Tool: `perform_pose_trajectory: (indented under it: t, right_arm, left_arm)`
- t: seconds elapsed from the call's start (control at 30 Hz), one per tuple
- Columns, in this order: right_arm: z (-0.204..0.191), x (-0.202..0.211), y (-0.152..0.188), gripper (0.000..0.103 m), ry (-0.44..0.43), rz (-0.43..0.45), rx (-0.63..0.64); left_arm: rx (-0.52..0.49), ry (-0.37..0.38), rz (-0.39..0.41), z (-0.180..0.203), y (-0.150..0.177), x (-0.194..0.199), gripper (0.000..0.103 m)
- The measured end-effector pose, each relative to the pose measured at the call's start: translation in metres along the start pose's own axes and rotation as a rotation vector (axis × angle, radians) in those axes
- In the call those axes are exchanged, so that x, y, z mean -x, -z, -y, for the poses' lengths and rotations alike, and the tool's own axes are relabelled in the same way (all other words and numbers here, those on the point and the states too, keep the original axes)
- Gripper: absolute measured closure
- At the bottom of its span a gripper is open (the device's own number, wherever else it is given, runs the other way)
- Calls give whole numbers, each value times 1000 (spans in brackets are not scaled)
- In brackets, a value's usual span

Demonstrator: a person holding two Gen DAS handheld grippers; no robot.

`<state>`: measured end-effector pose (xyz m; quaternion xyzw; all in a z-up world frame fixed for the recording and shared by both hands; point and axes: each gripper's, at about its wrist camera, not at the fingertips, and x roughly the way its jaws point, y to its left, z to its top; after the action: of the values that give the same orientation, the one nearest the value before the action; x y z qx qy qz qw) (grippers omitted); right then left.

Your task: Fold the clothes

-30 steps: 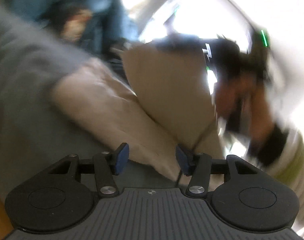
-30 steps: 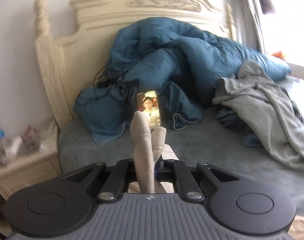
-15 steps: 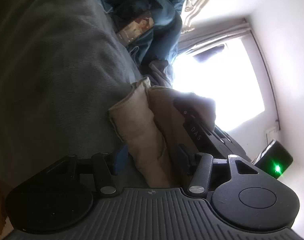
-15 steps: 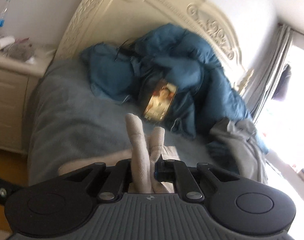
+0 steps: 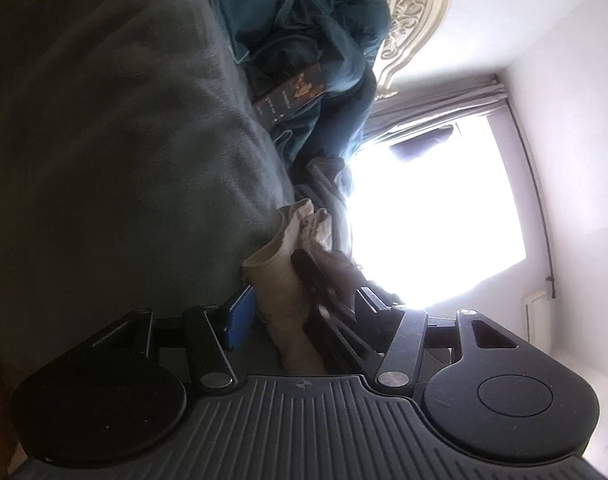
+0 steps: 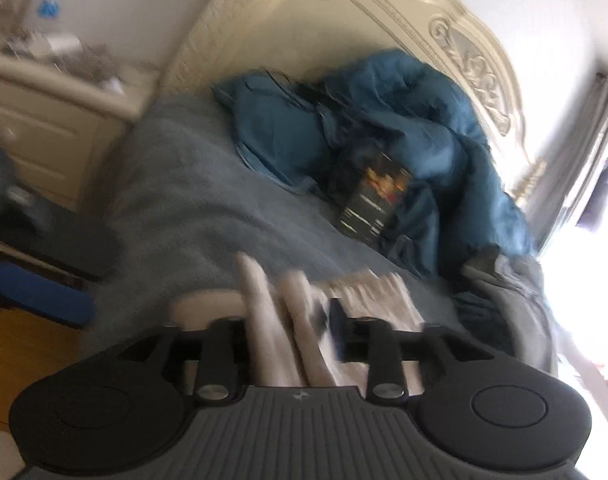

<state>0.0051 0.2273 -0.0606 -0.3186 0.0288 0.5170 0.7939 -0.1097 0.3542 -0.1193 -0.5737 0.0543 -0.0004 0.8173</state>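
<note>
Beige soft cloth (image 6: 283,332), folded into a long thick strip, lies on the grey fuzzy bed cover (image 6: 191,208), at the end of the cover far from the cream carved headboard (image 6: 304,20). Its long way runs from the tongs up toward the headboard, and two rounded ends of it poke out past the tips.

In the right wrist view the right gripper (image 6: 289,330) sits right over the cloth. Its two sides are moving apart now. The cloth is between them, but the sides do not press on it any more. This view is blurry, so I cannot tell if the cloth touches one side a little.

In the left wrist view the left gripper (image 5: 299,312) is turned on its side, so the bed cover looks like a wall. Its two sides are spread about half way. The beige cloth (image 5: 279,292) stands between them, and the blue pad (image 5: 239,316) is just beside it, not squeezing it. The other tongs come in dark from the window side, touching the same cloth.

Both tongs are at the same end of the cloth, the end far from the headboard. My guess is that the fold is being set down, and the next move is to pull both tongs back along the long way of the cloth, away from the headboard, so it stays flat
</note>
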Motion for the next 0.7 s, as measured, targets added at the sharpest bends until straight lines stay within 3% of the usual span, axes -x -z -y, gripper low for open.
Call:
perform_pose_trajectory:
  t: [0.17, 0.33, 0.43, 0.6, 0.63, 0.67, 0.7]
  right_arm:
    - [2, 34, 1, 43, -72, 64, -17]
    - [32, 59, 5, 46, -75, 60, -133]
    - [43, 58, 4, 53, -67, 32, -131]
    - [28, 30, 7, 69, -82, -58, 19]
    - [24, 24, 9, 77, -69, -75, 45]
    - [23, 20, 11, 94, -57, -84, 42]
    - [24, 17, 12, 95, -46, -88, 28]
  left_arm:
    - [10, 22, -3, -1, -6, -14, 47]
    - [-70, 12, -25, 10, -12, -32, 47]
    - [-160, -20, -41, 22, -9, -40, 47]
    - [-247, -59, -65, 32, -3, -55, 52]
    - [-240, -59, -69, 30, -3, -57, 52]
    - [-233, -60, -69, 28, -3, -58, 53]
    - [-227, -62, -69, 26, -3, -58, 53]
